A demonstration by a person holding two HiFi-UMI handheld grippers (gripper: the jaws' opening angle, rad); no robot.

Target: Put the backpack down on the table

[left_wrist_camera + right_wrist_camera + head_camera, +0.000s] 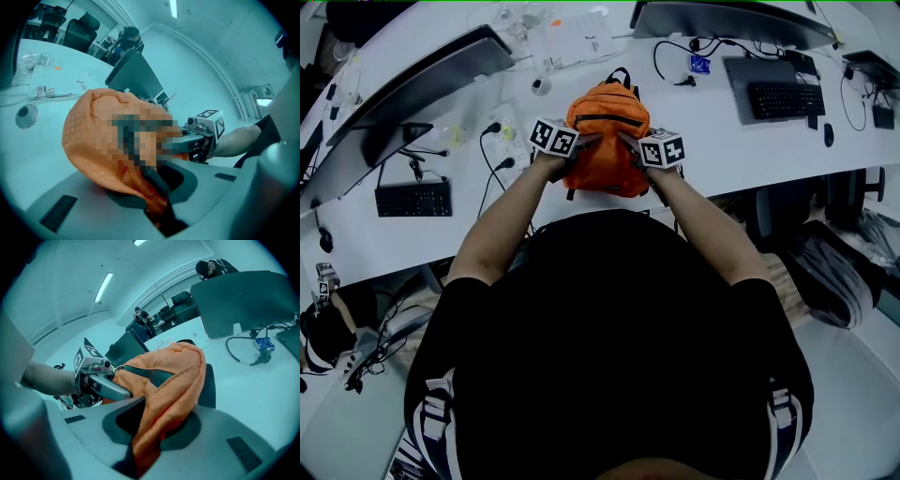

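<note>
An orange backpack (607,131) with a dark zip and a black top loop sits on the white table (741,155) just in front of me. My left gripper (584,143) holds its left side and my right gripper (629,143) its right side. In the left gripper view the orange backpack fabric (91,136) is bunched and pinched in the left gripper (157,204), with the right gripper (197,138) opposite. In the right gripper view a fold of the backpack (176,376) is clamped in the right gripper (145,446); the left gripper (101,383) grips the far side.
A monitor (412,94) and keyboard (412,199) stand at the left. Another monitor (731,19) and keyboard (786,99) are at the right. A power strip (508,136), cables, a small round disc (541,86) and clear plastic packaging (572,37) lie around the backpack.
</note>
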